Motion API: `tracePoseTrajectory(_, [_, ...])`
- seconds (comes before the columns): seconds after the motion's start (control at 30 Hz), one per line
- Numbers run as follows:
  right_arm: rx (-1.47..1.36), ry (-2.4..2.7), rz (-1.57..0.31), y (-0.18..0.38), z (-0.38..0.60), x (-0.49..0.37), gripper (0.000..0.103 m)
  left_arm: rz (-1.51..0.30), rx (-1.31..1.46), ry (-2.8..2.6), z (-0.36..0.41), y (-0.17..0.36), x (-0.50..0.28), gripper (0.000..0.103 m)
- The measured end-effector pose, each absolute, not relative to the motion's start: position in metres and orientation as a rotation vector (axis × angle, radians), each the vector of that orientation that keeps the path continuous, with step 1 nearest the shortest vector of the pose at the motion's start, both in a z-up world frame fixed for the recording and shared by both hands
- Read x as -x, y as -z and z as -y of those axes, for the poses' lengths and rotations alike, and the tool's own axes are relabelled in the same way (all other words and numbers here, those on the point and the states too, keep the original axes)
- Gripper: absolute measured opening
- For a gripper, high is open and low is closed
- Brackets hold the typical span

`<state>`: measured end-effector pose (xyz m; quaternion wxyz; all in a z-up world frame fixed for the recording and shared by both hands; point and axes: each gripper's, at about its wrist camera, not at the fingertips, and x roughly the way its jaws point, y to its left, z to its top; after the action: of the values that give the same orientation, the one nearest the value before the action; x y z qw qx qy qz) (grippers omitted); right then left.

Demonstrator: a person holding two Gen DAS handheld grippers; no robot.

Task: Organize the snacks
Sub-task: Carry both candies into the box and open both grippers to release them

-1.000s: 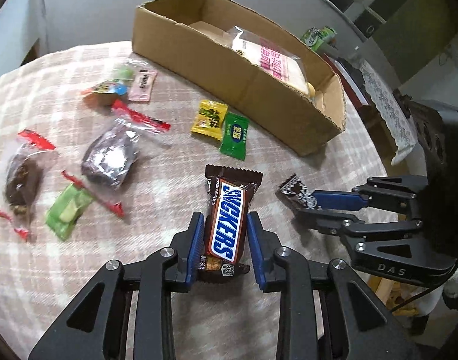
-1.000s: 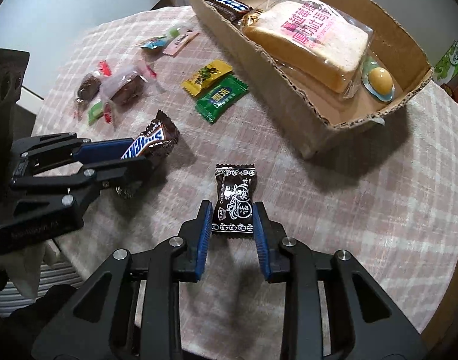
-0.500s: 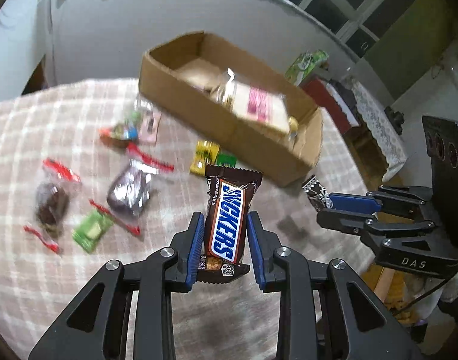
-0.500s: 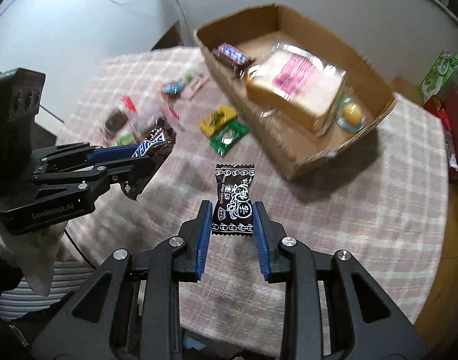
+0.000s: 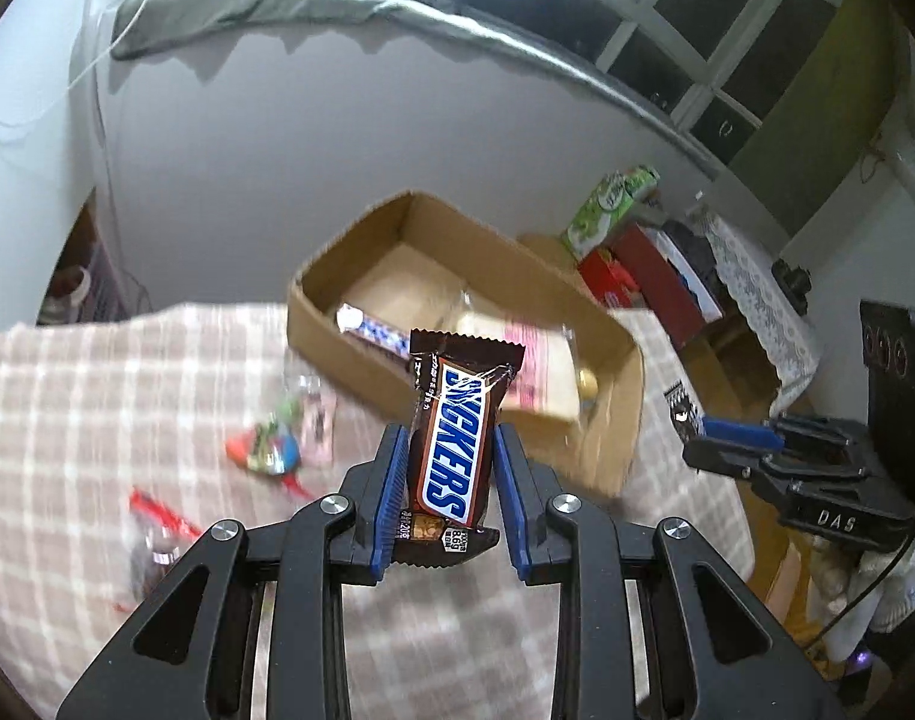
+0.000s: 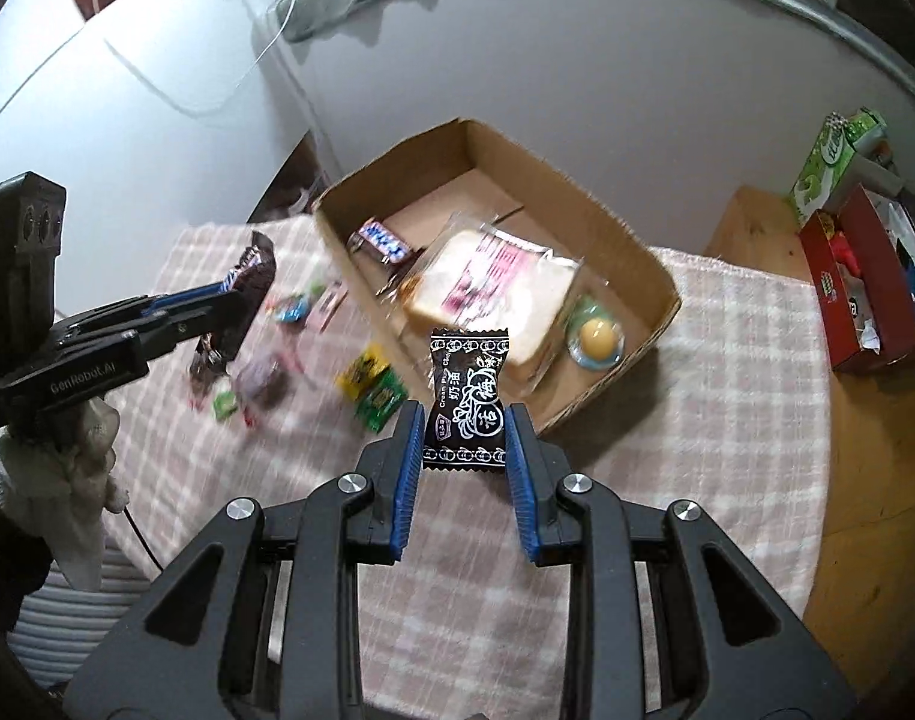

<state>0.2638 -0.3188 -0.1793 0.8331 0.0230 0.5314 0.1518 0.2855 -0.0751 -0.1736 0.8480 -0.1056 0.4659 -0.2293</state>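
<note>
While a pale wall and dark window panes curve behind, the left gripper [image 5: 451, 471] clamps a Snickers bar [image 5: 454, 432] above the checked tablecloth [image 5: 67, 420], short of the cardboard box [image 5: 613, 372]. Right wrist view: the right gripper [image 6: 464, 450] grips a black candy packet [image 6: 468, 399] over the same cloth, wooden tabletop [image 6: 865, 510] showing alongside.

A home is being shown. Ahead of the gripper, a round table [image 6: 727, 360] is being covered by a pink checked cloth [image 6: 697, 450], and snacks are being kept in a cardboard box [image 6: 625, 240]. Farther off to the right, a lace cloth [image 5: 751, 282] is being draped over furniture, below dark window panes [image 5: 697, 30].
</note>
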Motion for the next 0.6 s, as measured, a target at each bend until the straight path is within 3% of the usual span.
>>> tracePoseTrajectory(0.6, [-0.055, -0.287, -1.144, 0.201, 0.329, -0.311, 0.028, -0.987, 0.222, 0.457, 0.1, 0.18, -0.358, 0.027])
